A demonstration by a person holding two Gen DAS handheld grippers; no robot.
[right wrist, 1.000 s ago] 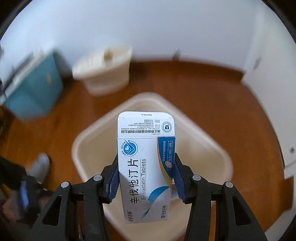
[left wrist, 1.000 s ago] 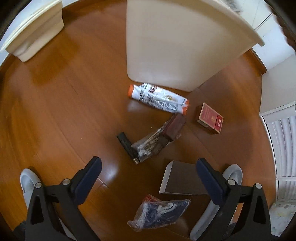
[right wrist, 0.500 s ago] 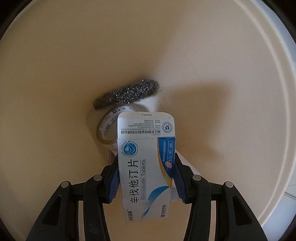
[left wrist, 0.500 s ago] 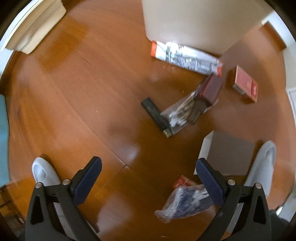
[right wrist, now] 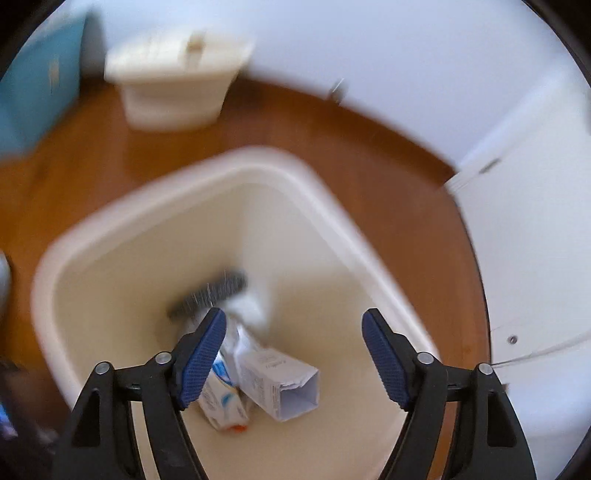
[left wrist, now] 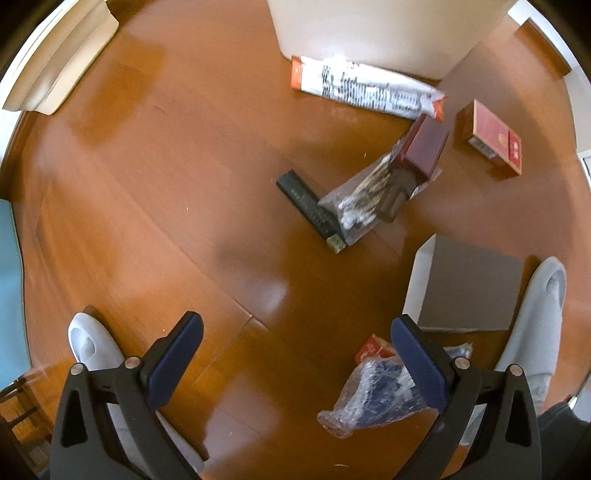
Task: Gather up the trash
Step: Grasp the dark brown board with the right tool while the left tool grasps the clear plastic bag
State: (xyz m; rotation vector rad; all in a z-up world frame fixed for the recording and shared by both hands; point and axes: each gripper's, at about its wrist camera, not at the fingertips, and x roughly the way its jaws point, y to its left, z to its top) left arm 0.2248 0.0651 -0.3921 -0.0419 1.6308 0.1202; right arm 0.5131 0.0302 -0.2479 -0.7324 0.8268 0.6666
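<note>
Several pieces of trash lie loose on the wooden floor (left wrist: 155,206) in the left wrist view, all placed here relative to the cream bin (left wrist: 369,33) at the top. A white printed wrapper (left wrist: 365,88) touches the foot of the bin. A red box (left wrist: 491,138) sits near the bin's right corner. A dark maroon box (left wrist: 421,147) rests on a clear bag of cotton swabs (left wrist: 362,199), with a black stick (left wrist: 310,210) just beside it, farther from the bin. A grey card (left wrist: 469,284) and a crumpled blue plastic bag (left wrist: 380,395) lie farthest away. The left gripper (left wrist: 295,354) hangs over bare floor, jaws wide apart and holding nothing; the blue bag is partly behind its right finger.

In the right wrist view, blurred, the right gripper (right wrist: 293,354) hovers above the bin's (right wrist: 110,206) open mouth, its jaws opening with nothing between them. A white carton (right wrist: 280,384) lies on the bin's bottom with a blue-and-white pack (right wrist: 221,398), and a steel scourer (right wrist: 207,291) lies beyond them.

By my judgement, roughly a third is done; about seven floor items remain.
</note>
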